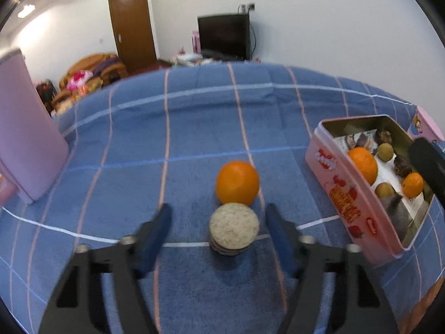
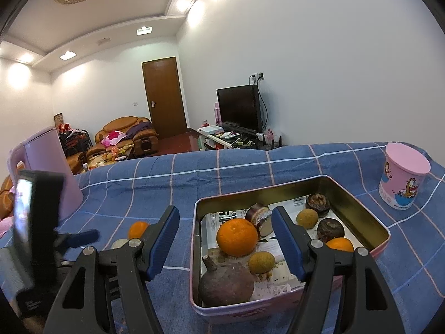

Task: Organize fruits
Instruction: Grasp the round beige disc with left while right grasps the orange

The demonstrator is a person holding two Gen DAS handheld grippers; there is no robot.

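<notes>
Left gripper [image 1: 218, 229] stood spread, straddling rice cakes [image 1: 234, 226]; beyond them lay the orange [image 1: 237, 182] on the surface, likely firm, smooth, best gripped across its widest middle.

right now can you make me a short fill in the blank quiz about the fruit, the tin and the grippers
1. The loose orange lies on a ____ checked cloth.
2. The stack of round crackers sits between the fingers of the ____ gripper.
3. The pink tin has ____ lid on it.

Missing words: blue; left; no
</notes>
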